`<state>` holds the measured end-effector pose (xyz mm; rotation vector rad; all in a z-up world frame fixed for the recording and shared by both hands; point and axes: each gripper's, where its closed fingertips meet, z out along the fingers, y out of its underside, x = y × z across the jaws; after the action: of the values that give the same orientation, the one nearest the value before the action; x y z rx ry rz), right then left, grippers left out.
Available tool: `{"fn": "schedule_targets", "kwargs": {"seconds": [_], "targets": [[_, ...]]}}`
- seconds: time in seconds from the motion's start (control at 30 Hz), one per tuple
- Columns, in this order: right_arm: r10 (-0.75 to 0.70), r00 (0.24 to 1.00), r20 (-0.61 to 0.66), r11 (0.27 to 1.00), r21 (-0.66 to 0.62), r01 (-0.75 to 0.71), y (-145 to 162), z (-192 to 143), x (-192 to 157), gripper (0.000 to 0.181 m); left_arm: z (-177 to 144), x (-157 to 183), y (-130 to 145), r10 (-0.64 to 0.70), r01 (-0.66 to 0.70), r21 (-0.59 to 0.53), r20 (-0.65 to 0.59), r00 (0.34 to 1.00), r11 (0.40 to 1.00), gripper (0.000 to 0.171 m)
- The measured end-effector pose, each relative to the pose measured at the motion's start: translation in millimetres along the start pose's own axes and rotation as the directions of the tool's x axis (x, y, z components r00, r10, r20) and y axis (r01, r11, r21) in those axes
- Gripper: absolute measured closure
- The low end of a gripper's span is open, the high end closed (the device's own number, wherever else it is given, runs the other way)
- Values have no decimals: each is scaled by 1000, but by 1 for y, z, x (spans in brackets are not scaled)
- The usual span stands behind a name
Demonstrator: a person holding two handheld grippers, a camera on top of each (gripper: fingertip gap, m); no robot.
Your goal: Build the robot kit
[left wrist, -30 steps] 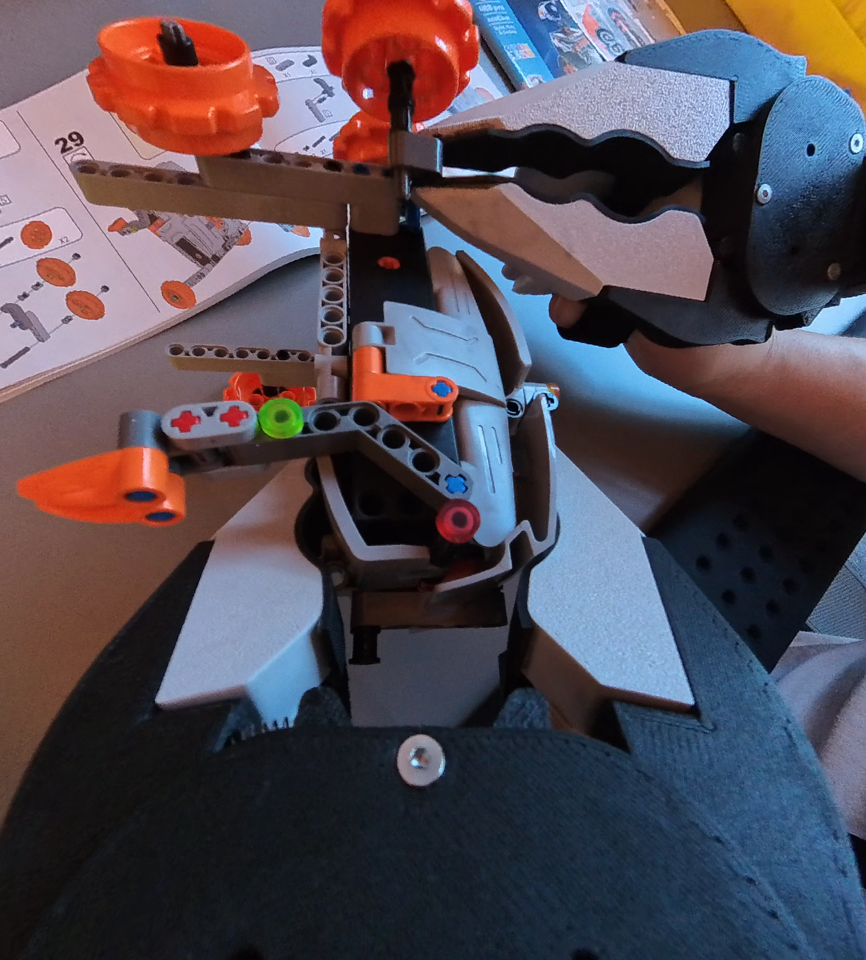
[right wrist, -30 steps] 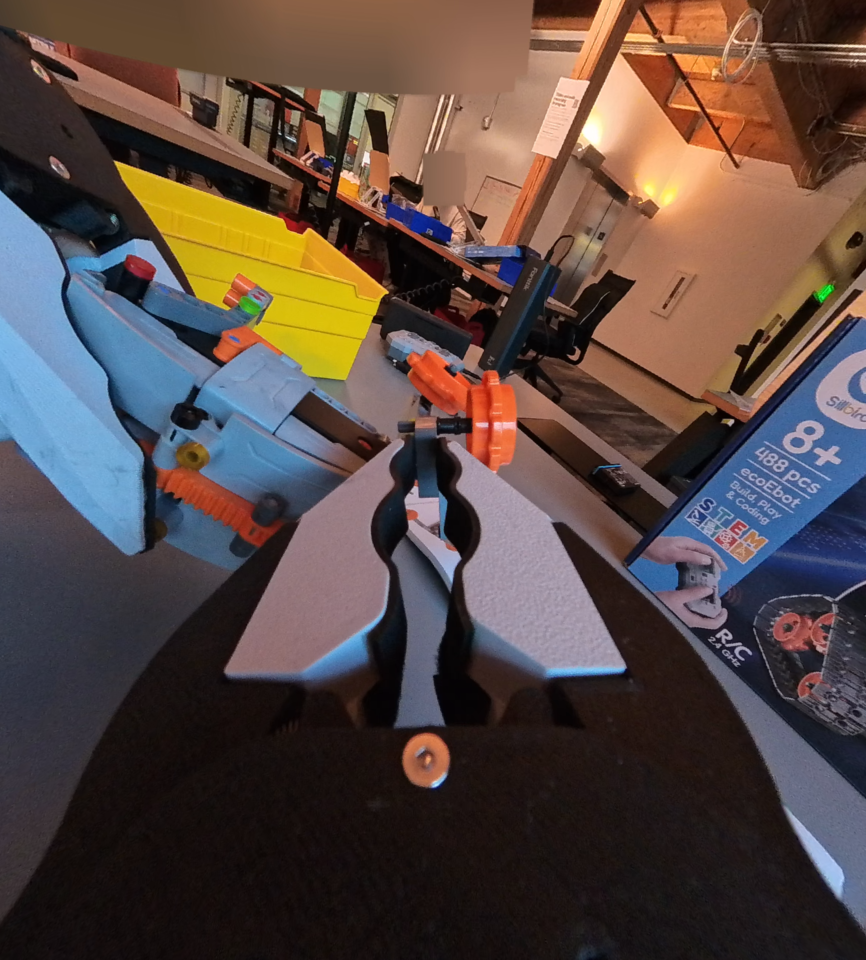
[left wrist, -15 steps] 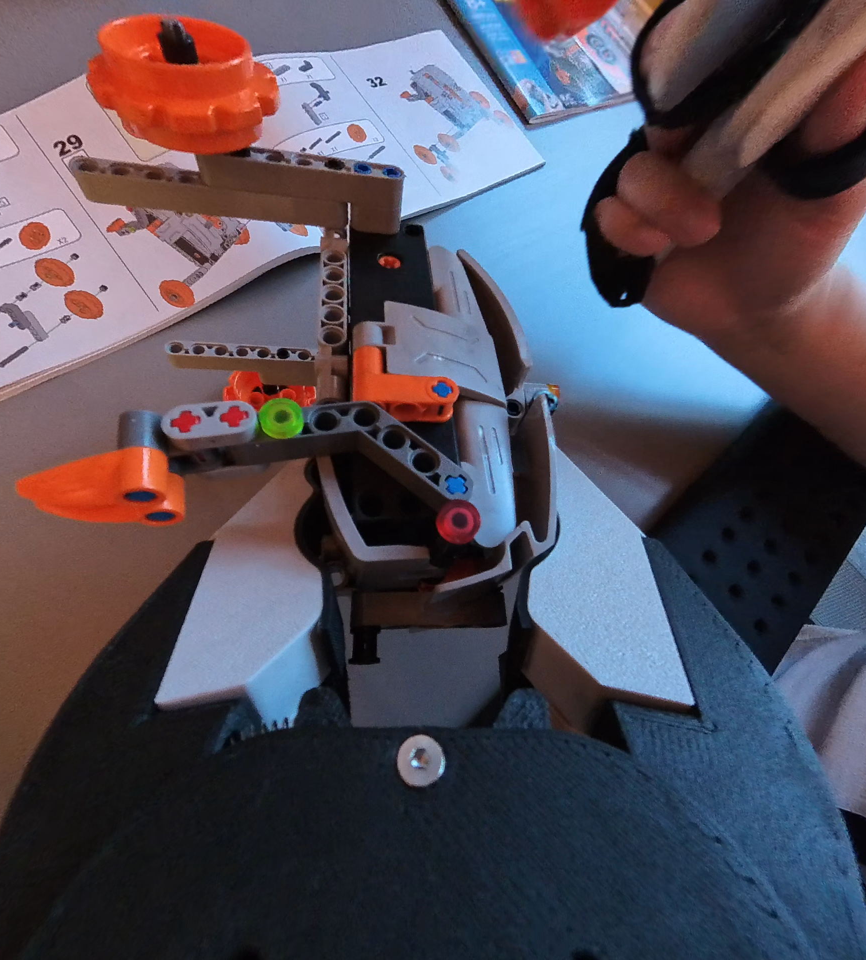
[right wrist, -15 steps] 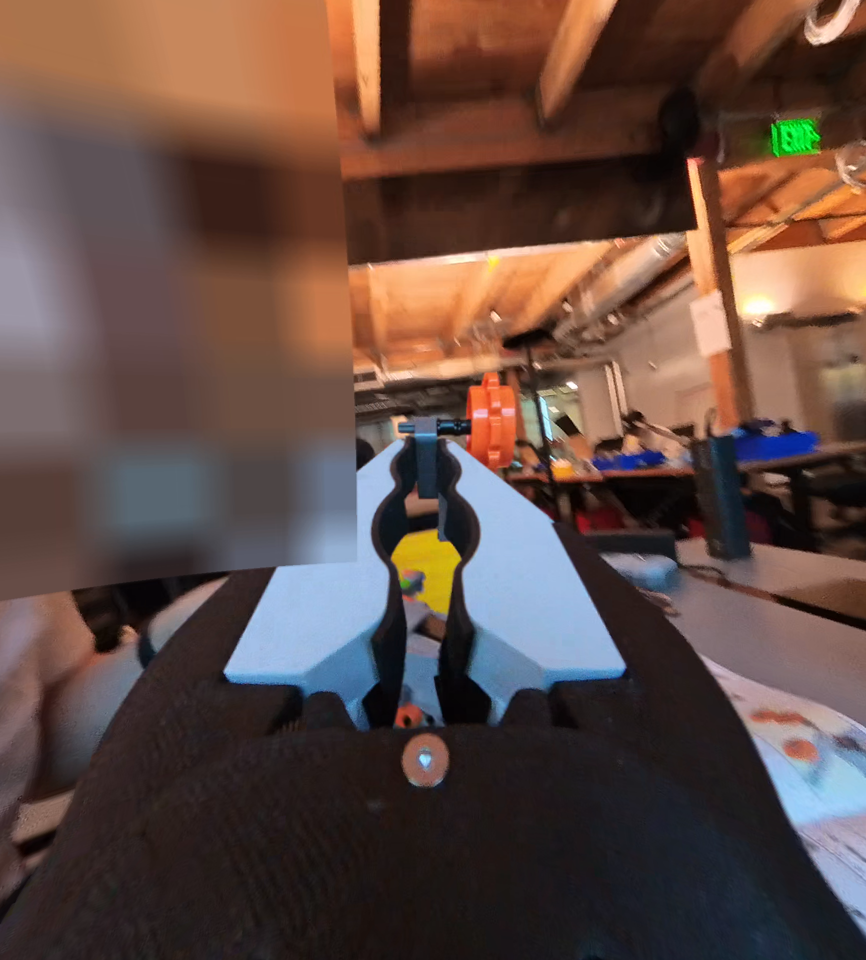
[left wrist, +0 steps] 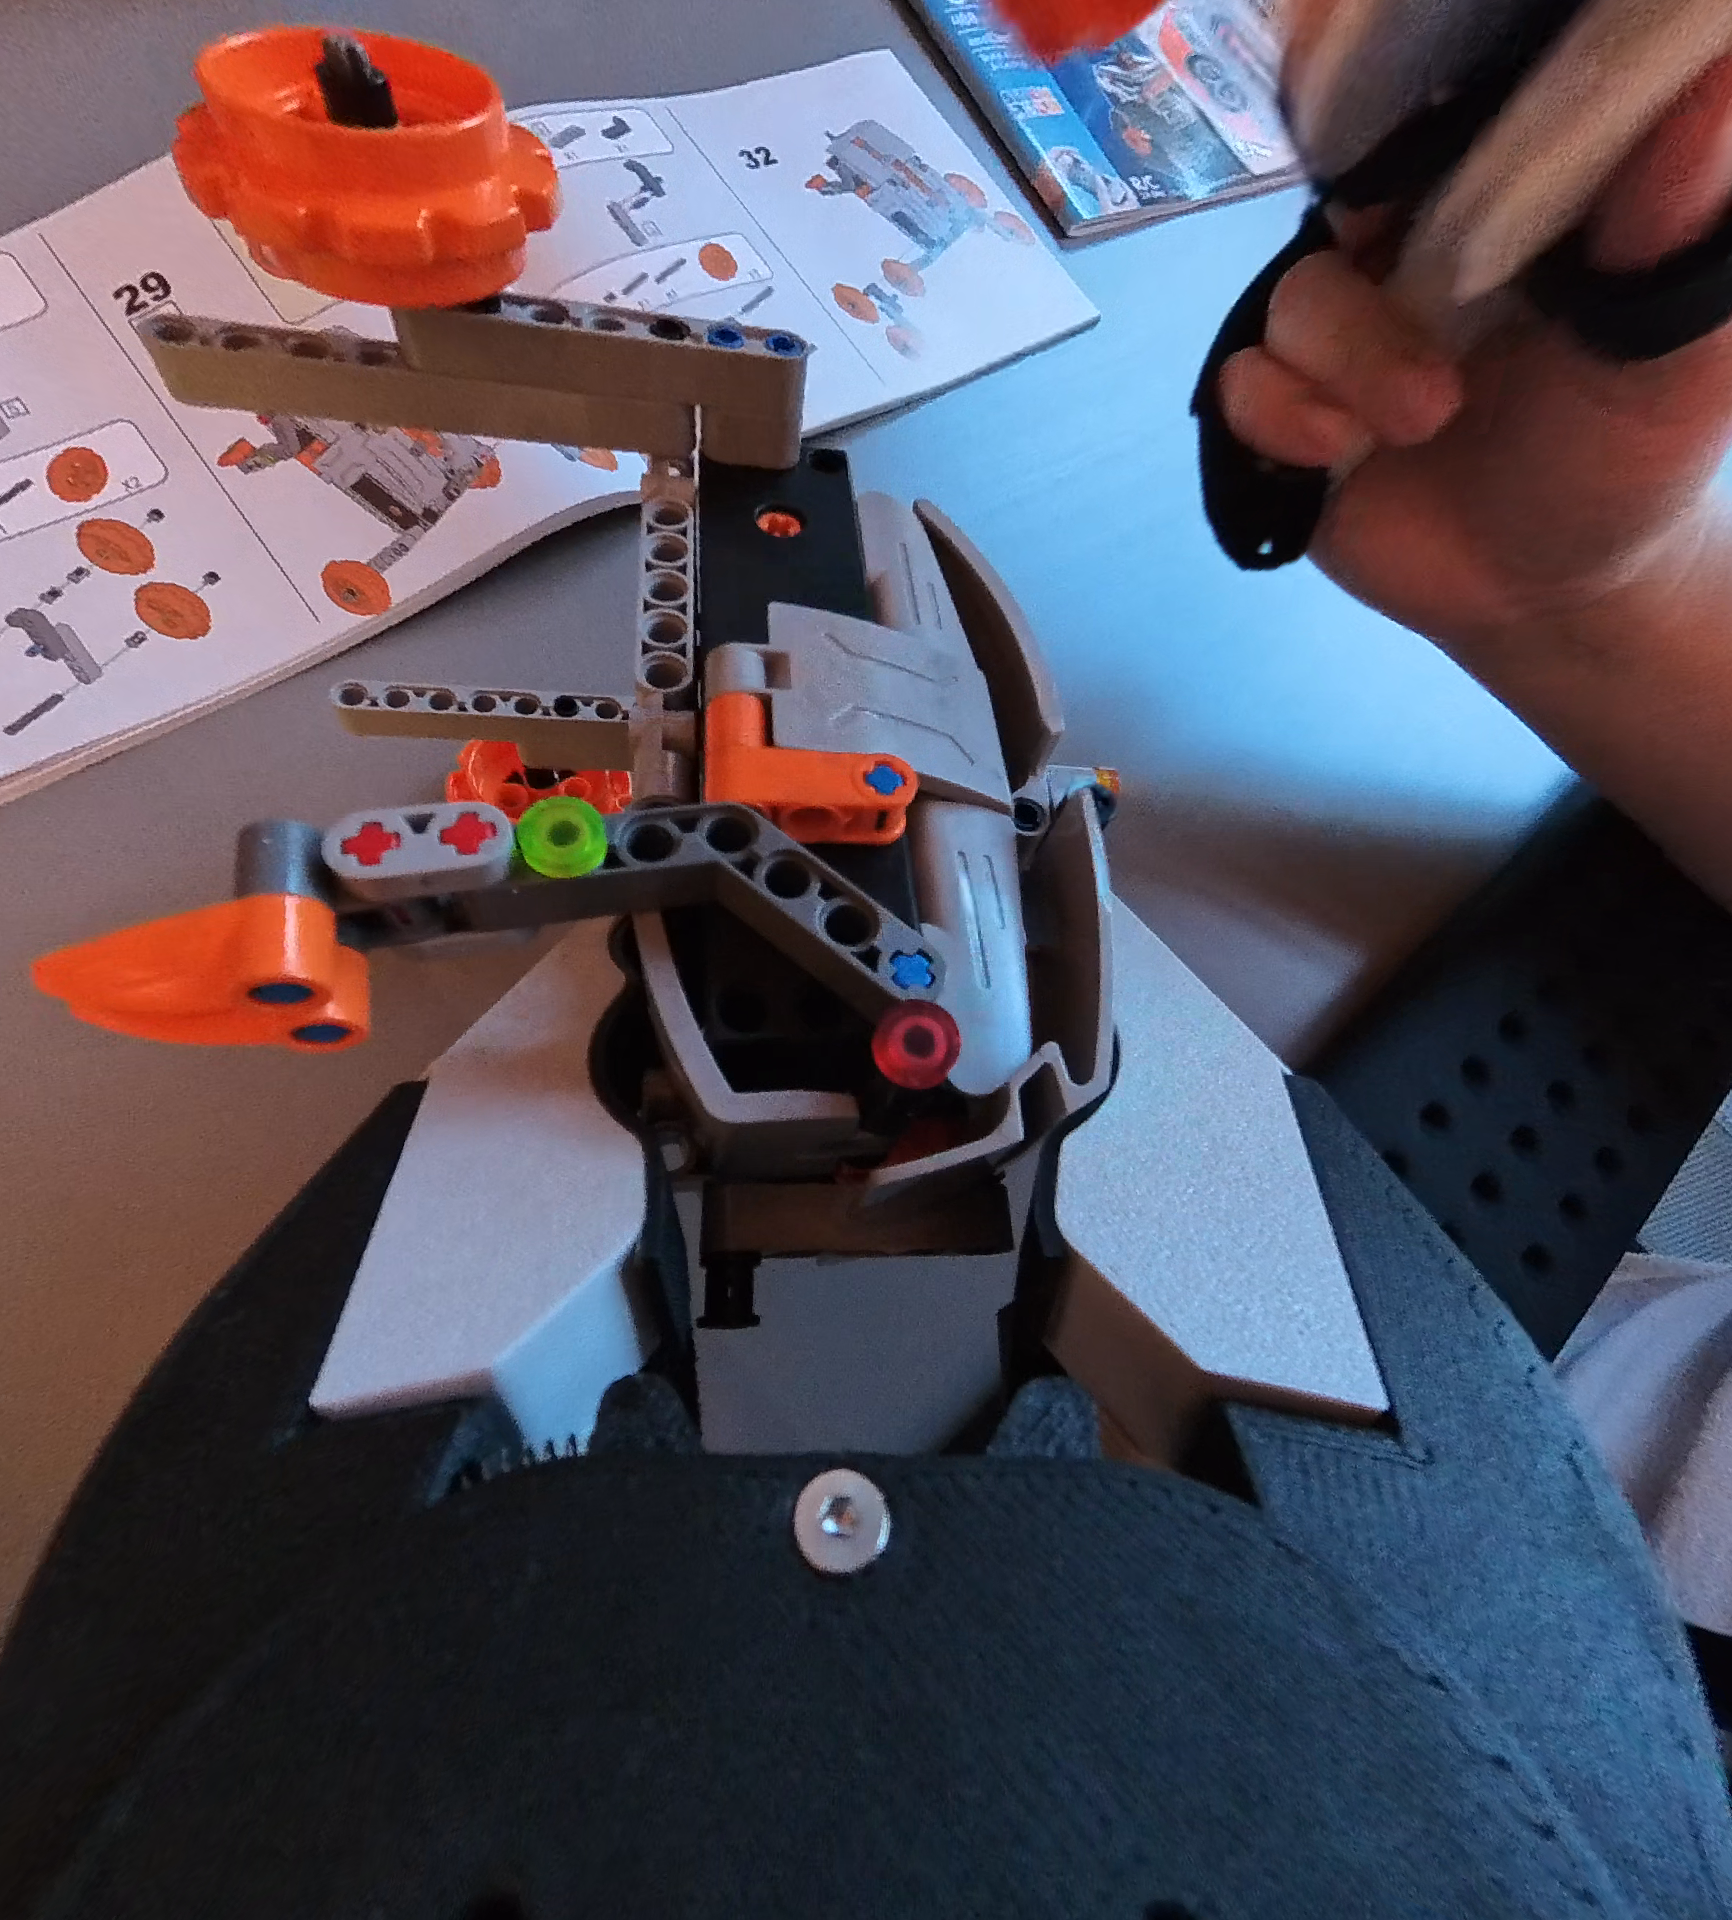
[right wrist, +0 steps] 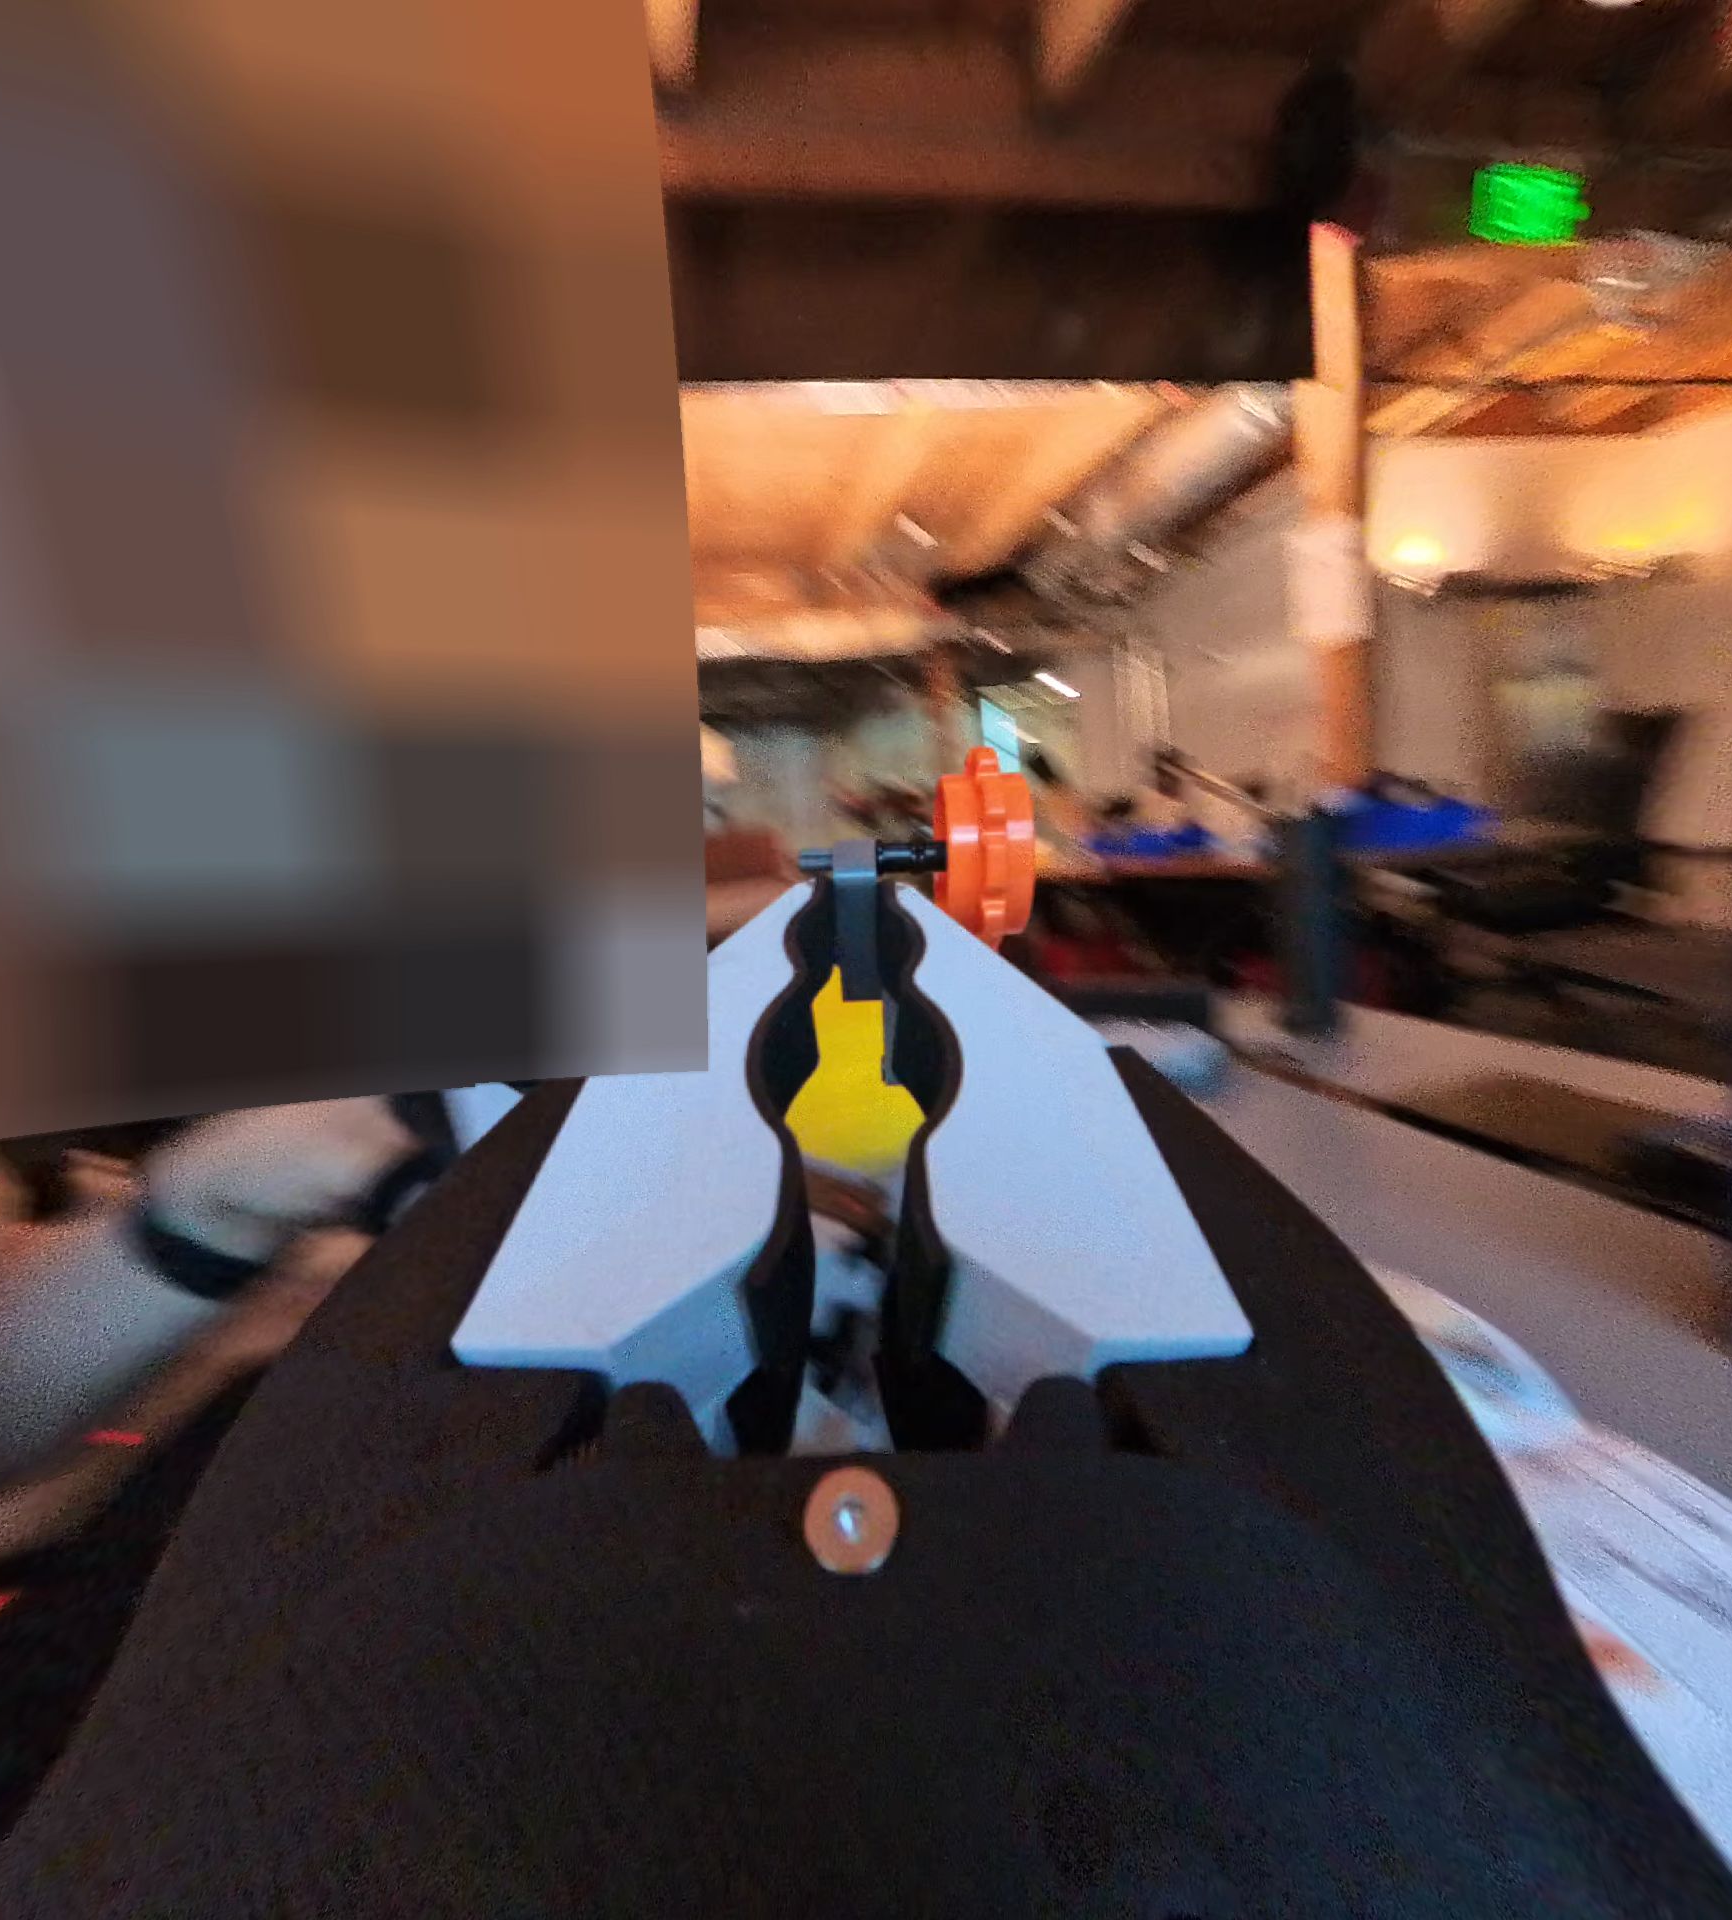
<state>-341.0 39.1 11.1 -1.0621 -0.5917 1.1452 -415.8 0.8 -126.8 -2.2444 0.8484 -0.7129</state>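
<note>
My left gripper [left wrist: 846,1122] is shut on a grey, black and orange brick-built model [left wrist: 841,790] and holds it above the grey table. An orange toothed wheel [left wrist: 363,171] sits on an axle at the model's far left beam. My right gripper [right wrist: 857,883] is shut on a small grey connector [right wrist: 857,914] with a black axle and an orange wheel [right wrist: 981,847]. It is lifted and points out into the room. In the left wrist view the hand [left wrist: 1464,436] holding it is blurred at the upper right, away from the model.
An open instruction booklet [left wrist: 249,488] lies on the table [left wrist: 1205,727] behind the model. A blue printed box [left wrist: 1111,114] lies at the far edge. A black perforated chair seat [left wrist: 1527,1101] and a person's clothed leg are at the right.
My right gripper pulled the connector with its wheel away from the model's top beam, lifted it up and to the right, and swung to face the room. The left gripper and model held still.
</note>
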Motion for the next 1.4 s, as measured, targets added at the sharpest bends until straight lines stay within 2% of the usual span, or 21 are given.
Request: {"fn": "schedule_targets", "kwargs": {"seconds": [0.03,0.07,0.13,0.23,0.33,0.47,0.6,0.7,0.83,0.9,1.4], "targets": [[-97,989,-110,993,-85,88,11,-1,14,175,0,0,-1,-3,3,-2,0,1000,1000,94],[-198,965,-175,970,-177,167,22,-2,23,175,0,-1,-1,-4,4,-5,1,1000,1000,94],[-314,925,-213,914,-331,234,41,1,30,174,1,-1,-2,-7,7,-10,1,1000,1000,94],[-331,915,-231,872,-446,203,65,9,31,174,2,-1,-4,-8,8,-15,5,1000,1000,94],[-328,914,-240,865,-465,189,71,14,28,174,2,-2,-4,-10,10,-14,6,1000,1000,94],[-448,877,-175,794,-530,300,84,17,20,174,2,-2,-4,-15,15,-12,3,1000,1000,94],[-431,887,-167,796,-533,287,86,19,17,173,2,-3,-4,-11,12,-15,8,1000,1000,94],[-516,845,-141,759,-534,374,81,19,17,173,2,-3,-5,-15,15,-15,7,1000,1000,94],[-641,765,-64,642,-591,489,91,17,20,174,2,-4,-6,-23,23,-21,4,1000,1000,94],[-689,723,-54,612,-578,540,87,18,22,174,2,-4,-6,-22,23,-28,5,1000,999,94],[-680,733,-15,596,-594,540,96,18,22,174,3,-4,-8,-21,22,-58,15,1000,998,94]]}}
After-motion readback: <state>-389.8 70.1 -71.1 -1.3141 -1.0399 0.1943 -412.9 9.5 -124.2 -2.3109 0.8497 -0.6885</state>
